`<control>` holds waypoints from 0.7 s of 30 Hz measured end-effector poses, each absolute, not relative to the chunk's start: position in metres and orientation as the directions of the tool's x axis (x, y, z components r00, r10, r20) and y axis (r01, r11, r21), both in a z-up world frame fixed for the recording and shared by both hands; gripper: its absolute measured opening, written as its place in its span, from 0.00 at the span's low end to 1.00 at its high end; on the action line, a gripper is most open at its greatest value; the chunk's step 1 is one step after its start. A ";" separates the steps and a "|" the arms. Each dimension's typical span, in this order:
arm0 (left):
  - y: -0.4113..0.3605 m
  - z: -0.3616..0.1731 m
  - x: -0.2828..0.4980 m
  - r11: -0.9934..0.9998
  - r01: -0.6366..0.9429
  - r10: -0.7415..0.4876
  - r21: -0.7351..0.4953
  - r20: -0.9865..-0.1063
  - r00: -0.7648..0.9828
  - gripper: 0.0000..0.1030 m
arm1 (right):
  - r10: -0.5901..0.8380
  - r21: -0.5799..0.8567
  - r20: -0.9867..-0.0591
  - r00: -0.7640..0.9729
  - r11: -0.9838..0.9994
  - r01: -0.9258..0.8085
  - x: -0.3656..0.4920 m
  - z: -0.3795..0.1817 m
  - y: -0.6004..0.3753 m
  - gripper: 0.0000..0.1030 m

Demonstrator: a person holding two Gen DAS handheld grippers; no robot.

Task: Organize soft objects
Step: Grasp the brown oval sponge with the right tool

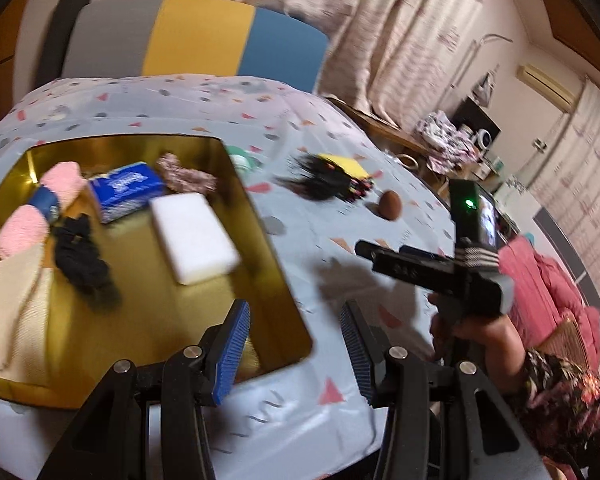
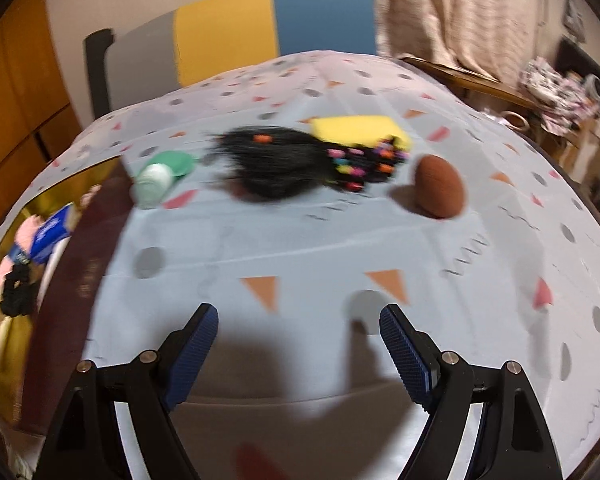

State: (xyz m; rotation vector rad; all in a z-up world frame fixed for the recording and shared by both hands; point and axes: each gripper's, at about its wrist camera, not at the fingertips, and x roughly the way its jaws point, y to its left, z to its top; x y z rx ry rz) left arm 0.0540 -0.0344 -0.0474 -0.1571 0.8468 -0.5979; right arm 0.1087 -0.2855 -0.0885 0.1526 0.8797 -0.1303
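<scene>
Both jaws are standing wide and holding nothing. My left gripper [image 1: 296,344] is hovering over the near right corner of the gold tin [image 1: 284,264]; my right gripper [image 2: 300,344] is hanging above bare tablecloth [image 2: 300,248], facing the leftovers.

Still out on the cloth, far side: green roll [image 2: 156,182] at left, black hair bundle [image 2: 276,168] in the middle with its beaded end touching the yellow sponge [image 2: 360,130], brown egg-shaped sponge [image 2: 440,186] at right.

I'm judging the brown sponge the next pick: it's standing apart from the rest. I'm planning to straddle its waist and close gently, since it'll squash and could squirt out.

Left view is showing the tin's contents: white sponge [image 1: 196,236], tissue pack [image 1: 126,190], black scrunchie [image 1: 82,256], pink socks [image 1: 40,212], cream cloth [image 1: 14,312]. Right view is showing only a sliver of that, but the remaining items far better. Both are motion-blurred.
</scene>
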 end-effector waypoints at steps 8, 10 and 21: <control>-0.057 -0.047 0.046 0.810 0.453 -0.572 -0.372 -0.672 0.471 0.46 | -0.135 0.080 -0.745 0.654 0.954 0.288 0.126 -0.078 -0.352 0.81; -0.060 -0.047 0.047 0.809 0.456 -0.572 -0.371 -0.677 0.464 0.46 | -0.156 0.081 -0.737 0.657 0.946 0.315 0.136 -0.073 -0.366 0.81; -0.082 -0.041 0.052 0.814 0.470 -0.553 -0.343 -0.706 0.443 0.46 | -0.130 0.132 -0.759 0.638 0.929 0.346 0.199 -0.088 -0.417 0.82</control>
